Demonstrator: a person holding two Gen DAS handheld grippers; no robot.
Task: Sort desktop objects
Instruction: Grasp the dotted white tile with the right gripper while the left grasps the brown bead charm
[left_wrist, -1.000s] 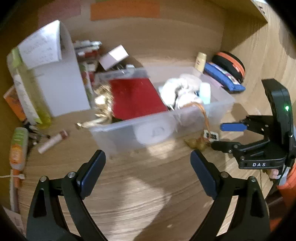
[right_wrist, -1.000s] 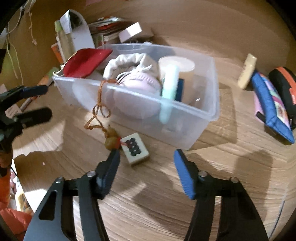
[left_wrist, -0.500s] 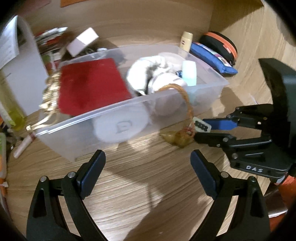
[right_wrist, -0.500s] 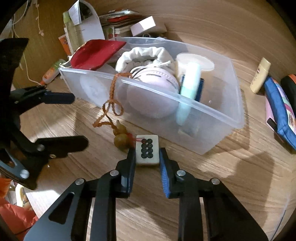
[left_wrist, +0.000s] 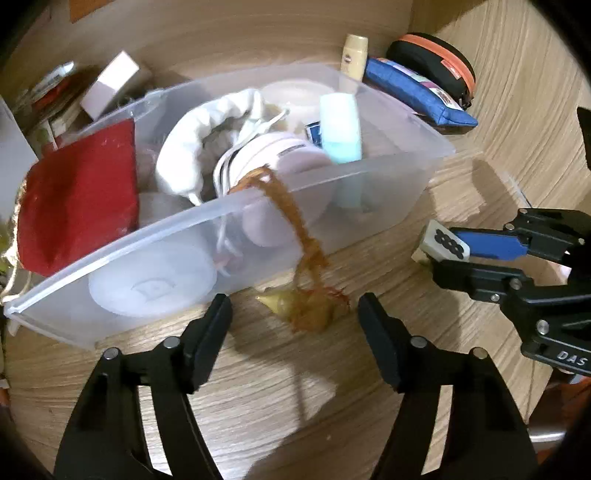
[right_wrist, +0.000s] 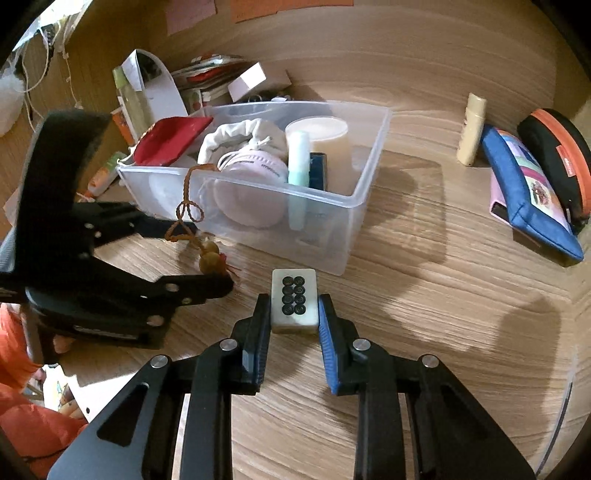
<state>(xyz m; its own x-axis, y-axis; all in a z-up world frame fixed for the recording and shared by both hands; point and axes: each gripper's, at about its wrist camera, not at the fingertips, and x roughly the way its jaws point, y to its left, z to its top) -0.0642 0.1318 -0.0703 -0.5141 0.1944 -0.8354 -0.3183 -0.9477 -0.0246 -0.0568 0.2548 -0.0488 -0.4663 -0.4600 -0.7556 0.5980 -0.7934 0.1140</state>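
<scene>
My right gripper (right_wrist: 293, 314) is shut on a white mahjong tile (right_wrist: 294, 301) with black dots and holds it off the desk, in front of the clear plastic bin (right_wrist: 365, 184). The tile also shows in the left wrist view (left_wrist: 443, 243). A brown gourd charm (left_wrist: 306, 310) lies on the desk by the bin; its orange cord (left_wrist: 291, 218) hangs over the bin's front wall (left_wrist: 155, 236). My left gripper (left_wrist: 295, 325) is open and empty, its fingers on either side of the charm, just short of it.
The bin holds a red pouch (left_wrist: 77, 199), a white drawstring bag (left_wrist: 199, 136), a pink round case (right_wrist: 251, 184) and a mint tube (left_wrist: 340, 129). A blue pencil case (right_wrist: 528, 192), black round case (right_wrist: 557, 155) and cream tube (right_wrist: 471, 129) lie right. Boxes and papers (right_wrist: 207, 81) crowd the back left.
My right gripper closed on the mahjong tile and lifted it back from the charm. My left gripper moved forward, closing in on the gourd charm.
</scene>
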